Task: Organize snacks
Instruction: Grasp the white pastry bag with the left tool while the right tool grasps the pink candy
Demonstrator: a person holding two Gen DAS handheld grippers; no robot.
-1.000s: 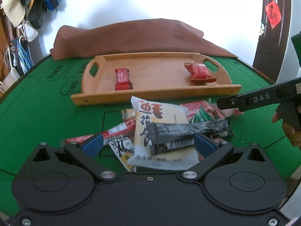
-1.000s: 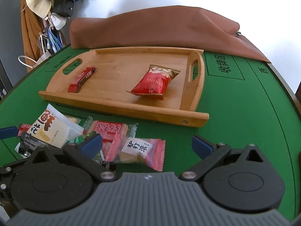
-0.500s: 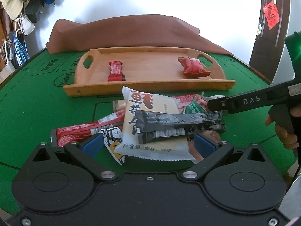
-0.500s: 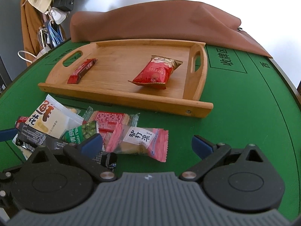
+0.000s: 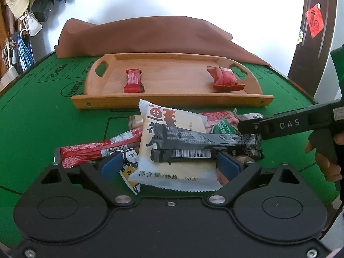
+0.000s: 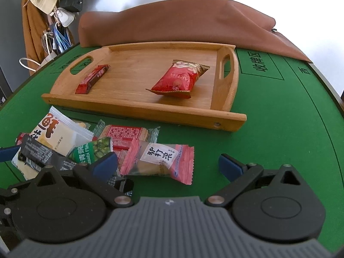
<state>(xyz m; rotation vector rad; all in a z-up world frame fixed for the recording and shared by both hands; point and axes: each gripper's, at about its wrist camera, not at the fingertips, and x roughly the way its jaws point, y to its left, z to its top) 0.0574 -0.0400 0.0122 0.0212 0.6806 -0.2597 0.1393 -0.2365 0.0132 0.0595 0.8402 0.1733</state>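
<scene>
While closing in slightly with jaws spread wide, left gripper (image 5: pixel 169 164) low over snack pile (image 5: pixel 172 142) on green table (image 5: pixel 32 129), blue pads either side of white packet (image 5: pixel 172 150) and black bar (image 5: pixel 206 144) lying across it, neither pad visibly pressing. Right gripper (image 6: pixel 167 165) also spread open, nothing pinched, pink packet (image 6: pixel 159 161) on the felt just ahead between the fingers, green packet (image 6: pixel 94 150) beside its left finger. Beyond the pile, wooden tray (image 6: pixel 150 111) holding red bar (image 6: pixel 92 79) toward its left end and red bag (image 6: pixel 178 79) toward its right. Behind the tray, brown cloth (image 5: pixel 150 36) heaped at table edge.
</scene>
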